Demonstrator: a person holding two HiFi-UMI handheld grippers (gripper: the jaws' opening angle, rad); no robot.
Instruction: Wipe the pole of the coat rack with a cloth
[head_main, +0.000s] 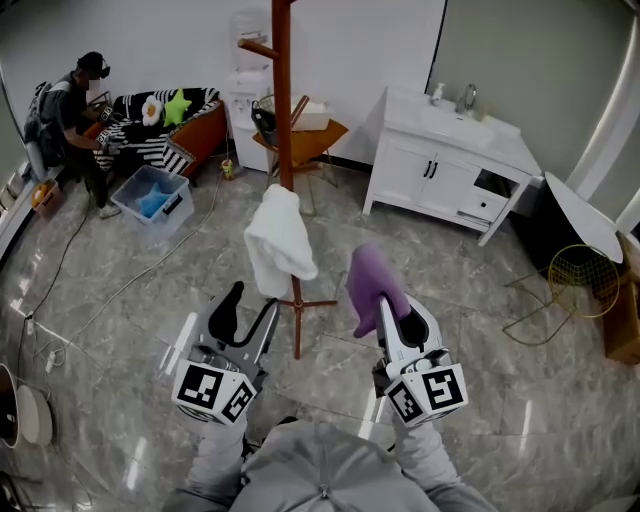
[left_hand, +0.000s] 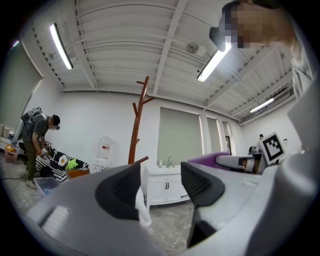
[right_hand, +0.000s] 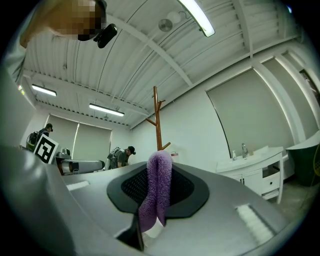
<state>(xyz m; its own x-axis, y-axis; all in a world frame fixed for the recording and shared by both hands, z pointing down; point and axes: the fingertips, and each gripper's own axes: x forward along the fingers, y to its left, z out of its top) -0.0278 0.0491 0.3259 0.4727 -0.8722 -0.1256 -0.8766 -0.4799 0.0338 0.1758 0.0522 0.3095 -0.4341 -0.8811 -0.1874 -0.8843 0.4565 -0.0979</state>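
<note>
The brown wooden coat rack pole (head_main: 283, 130) rises from its crossed feet on the floor straight ahead of me. A white garment (head_main: 278, 240) hangs on it at mid height. My right gripper (head_main: 397, 318) is shut on a purple cloth (head_main: 373, 282), held up to the right of the pole and apart from it. In the right gripper view the purple cloth (right_hand: 157, 192) drapes between the jaws, with the coat rack (right_hand: 158, 117) beyond. My left gripper (head_main: 250, 310) is open and empty, just left of the pole's base. In the left gripper view the pole (left_hand: 135, 131) stands beyond the parted fingers (left_hand: 120, 191).
A white sink cabinet (head_main: 450, 150) stands at the back right, a gold wire basket (head_main: 585, 280) at the right. Behind the rack is a small wooden table (head_main: 305, 138). A person (head_main: 75, 110) bends by a sofa and blue bin (head_main: 155, 195) at the far left. Cables cross the floor.
</note>
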